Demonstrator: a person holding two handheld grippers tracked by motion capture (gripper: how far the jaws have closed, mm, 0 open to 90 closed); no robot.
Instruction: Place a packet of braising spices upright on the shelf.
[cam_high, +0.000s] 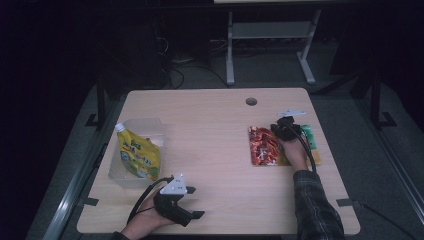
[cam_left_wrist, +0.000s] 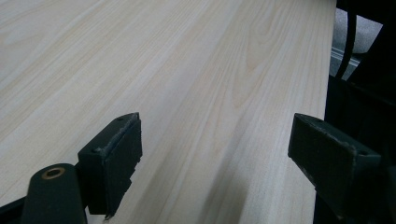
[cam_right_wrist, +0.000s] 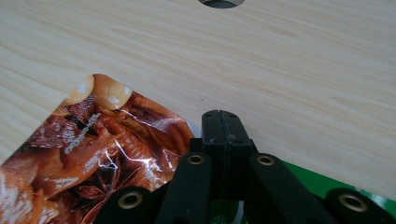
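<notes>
A person at a pale wood table (cam_high: 215, 165) works two hand-held grippers. High view: right gripper (cam_high: 286, 127) sits at the far edge of a flat red food packet (cam_high: 264, 146) w/ a green strip, lying on the table's right half, just short of the round cable hole (cam_high: 251, 101). A plaid sleeve (cam_high: 315, 205) comes in from bottom right. Left gripper (cam_high: 192, 204) rests near the table's front edge, well apart from the packet, grey three-cornered plate (cam_high: 175, 186) on top. Left of it, a yellow-green spouted pouch (cam_high: 138, 154) lies in a clear plastic tray (cam_high: 145, 125), white cap toward the far side.

Right gripper view adds what the high view can't resolve: the two black jaws are pressed together at the packet's top edge (cam_right_wrist: 116, 140); whether a bit of film is pinched between them can't be told, as the linkage hides the spot. Glossy print of braised meat shows close up, green strip (cam_right_wrist: 322, 182) beside the jaws, the hole (cam_right_wrist: 219, 3) at the frame's top.

Left gripper view: jaws stand wide apart, nothing btwn them but bare wood grain (cam_left_wrist: 210, 93); the table's edge and dark floor beyond at right. Neither the pouch nor the packet is in its frame
</notes>
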